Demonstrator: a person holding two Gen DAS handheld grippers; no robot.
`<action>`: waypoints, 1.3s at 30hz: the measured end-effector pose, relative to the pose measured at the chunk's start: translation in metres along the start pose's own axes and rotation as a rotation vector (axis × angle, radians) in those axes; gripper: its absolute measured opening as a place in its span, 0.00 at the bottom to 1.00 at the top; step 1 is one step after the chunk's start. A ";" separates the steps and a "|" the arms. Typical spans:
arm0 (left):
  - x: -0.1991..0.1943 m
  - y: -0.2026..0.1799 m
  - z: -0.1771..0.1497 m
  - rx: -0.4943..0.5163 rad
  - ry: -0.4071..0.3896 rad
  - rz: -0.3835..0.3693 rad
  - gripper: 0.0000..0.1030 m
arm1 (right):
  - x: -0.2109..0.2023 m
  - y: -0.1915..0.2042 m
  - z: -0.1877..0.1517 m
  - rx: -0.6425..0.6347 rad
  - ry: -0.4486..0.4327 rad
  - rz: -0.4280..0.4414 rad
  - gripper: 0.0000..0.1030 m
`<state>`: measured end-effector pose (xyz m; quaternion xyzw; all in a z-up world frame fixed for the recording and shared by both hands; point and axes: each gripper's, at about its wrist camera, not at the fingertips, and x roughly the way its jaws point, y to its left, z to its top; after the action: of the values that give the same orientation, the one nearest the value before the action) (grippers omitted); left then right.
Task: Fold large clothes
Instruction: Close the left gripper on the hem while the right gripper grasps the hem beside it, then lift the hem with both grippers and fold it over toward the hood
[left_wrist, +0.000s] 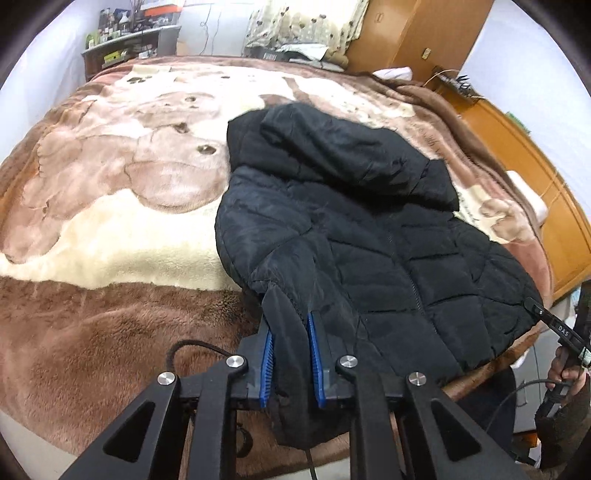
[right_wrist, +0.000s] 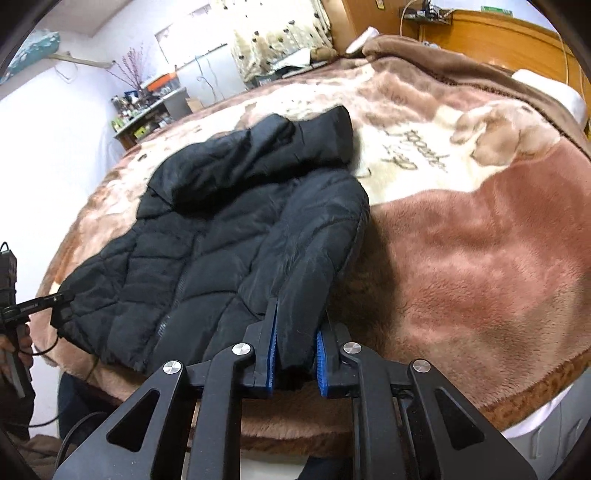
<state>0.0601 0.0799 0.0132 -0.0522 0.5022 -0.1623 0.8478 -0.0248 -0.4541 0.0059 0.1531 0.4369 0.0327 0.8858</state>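
The black padded jacket (left_wrist: 351, 229) lies front-up on the bed's brown blanket (left_wrist: 110, 229), hood at the far end. The left tongs (left_wrist: 291, 314) pinch one sleeve cuff; the right tongs (right_wrist: 297, 314) pinch the other.

White letters "DAS" stand on the other claw's black finger (left_wrist: 563, 328) at the left wrist view's right edge. Brown cursive script on the blanket (right_wrist: 413, 155) is unreadable.
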 end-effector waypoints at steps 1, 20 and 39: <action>-0.007 0.000 -0.003 0.002 -0.006 -0.012 0.17 | -0.005 0.000 -0.001 -0.001 -0.004 0.004 0.16; -0.064 0.011 0.024 -0.123 -0.096 -0.162 0.16 | -0.064 0.002 0.037 0.051 -0.092 0.138 0.16; -0.021 0.037 0.131 -0.192 -0.108 -0.143 0.10 | 0.006 0.011 0.160 0.096 -0.088 0.173 0.16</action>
<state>0.1729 0.1119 0.0856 -0.1774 0.4641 -0.1704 0.8510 0.1053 -0.4817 0.0965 0.2338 0.3836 0.0815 0.8897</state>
